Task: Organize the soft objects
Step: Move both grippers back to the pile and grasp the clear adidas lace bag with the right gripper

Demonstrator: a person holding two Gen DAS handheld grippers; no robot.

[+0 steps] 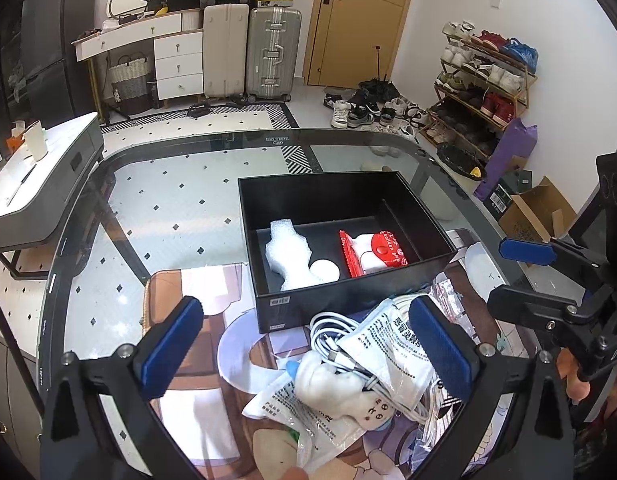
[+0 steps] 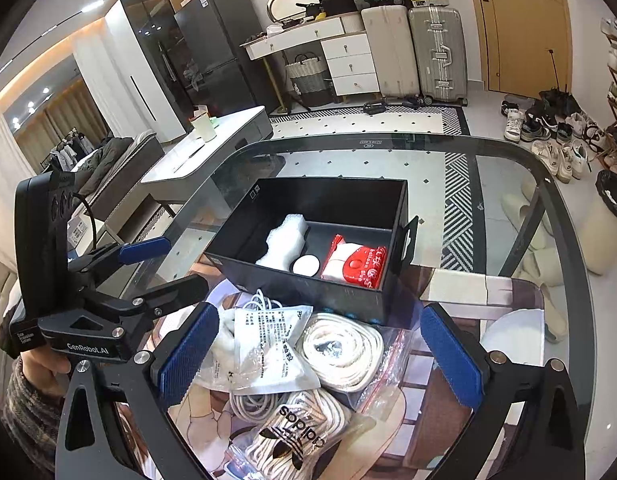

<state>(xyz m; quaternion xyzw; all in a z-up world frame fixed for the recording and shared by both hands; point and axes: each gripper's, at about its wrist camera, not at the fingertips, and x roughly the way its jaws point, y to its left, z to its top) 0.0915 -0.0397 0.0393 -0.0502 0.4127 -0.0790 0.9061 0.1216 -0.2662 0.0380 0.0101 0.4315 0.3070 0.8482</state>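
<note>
- Black rigid open-topped box point(image 2: 308, 292) sits on the glass table point(image 2: 508, 168), far of the pile; it looks stiff and light, and already holds a white foam wrap sleeve point(image 2: 282, 242) at left, a small white round disc point(image 2: 306, 266) in the middle and a red-and-white plastic packet point(image 2: 354, 266) at right.
- Clear zip bag of coiled cream rope point(image 2: 342, 354) lies just near of the box, between the right gripper's fingers; it is probably the heaviest soft item, its film slippery, so pinching across the thick coil should hold better than pinching loose plastic.
- White printed sachet point(image 2: 268, 352) overlaps the rope bag's left side; flat, light and crinkly, it will likely slide, so an edge pinch suits it.
- Second rope bag with a black trefoil logo point(image 2: 292, 440) lies nearest the right camera, squashy and light.
- White charging cable coil point(image 1: 332, 334) lies tangled under the sachet in the left view; springy, and liable to drag neighbours along, so it wants gripping across several loops.
- Small white plush toy point(image 1: 332, 390) rests on the pile's near side; soft, compressible, easy to squeeze at its body.
- Left gripper point(image 1: 308, 344) hangs over the pile, jaws spread wide, holding nothing.
- Right gripper point(image 2: 320, 354) likewise hangs spread wide and unladen, straddling the sachet and rope bag.
</note>
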